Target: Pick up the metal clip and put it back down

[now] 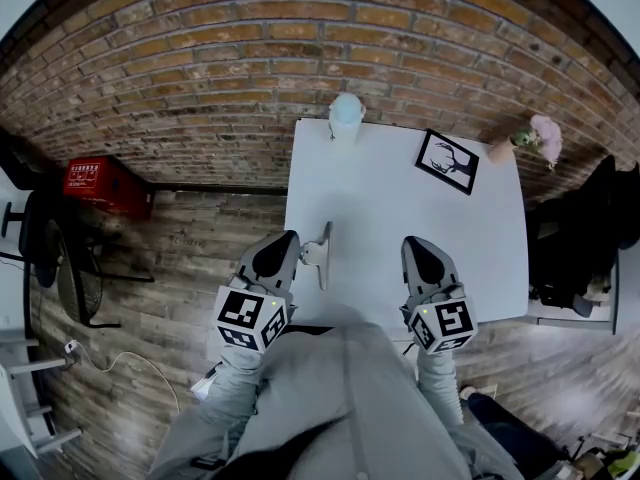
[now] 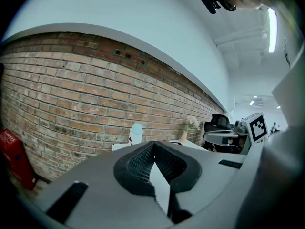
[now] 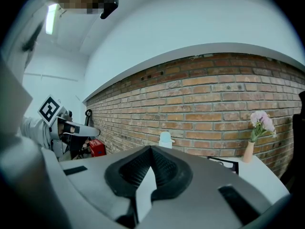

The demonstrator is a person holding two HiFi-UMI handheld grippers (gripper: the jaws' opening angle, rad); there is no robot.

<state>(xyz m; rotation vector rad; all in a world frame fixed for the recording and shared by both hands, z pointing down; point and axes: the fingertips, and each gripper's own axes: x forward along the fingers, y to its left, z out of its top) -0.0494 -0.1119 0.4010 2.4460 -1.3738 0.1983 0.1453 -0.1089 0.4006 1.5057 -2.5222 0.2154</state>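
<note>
Silver metal clip lies on white square table, left of frame centre, just beside left gripper. Left gripper and right gripper: jaws closed together, nothing held.

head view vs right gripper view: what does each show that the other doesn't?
Head view only: metal clip near the table's left edge, by the left claw.
Right gripper view only: ceiling light, right claw close up, jaws together.
Both: white bottle, framed picture, flower vase, red box, brick wall.
</note>
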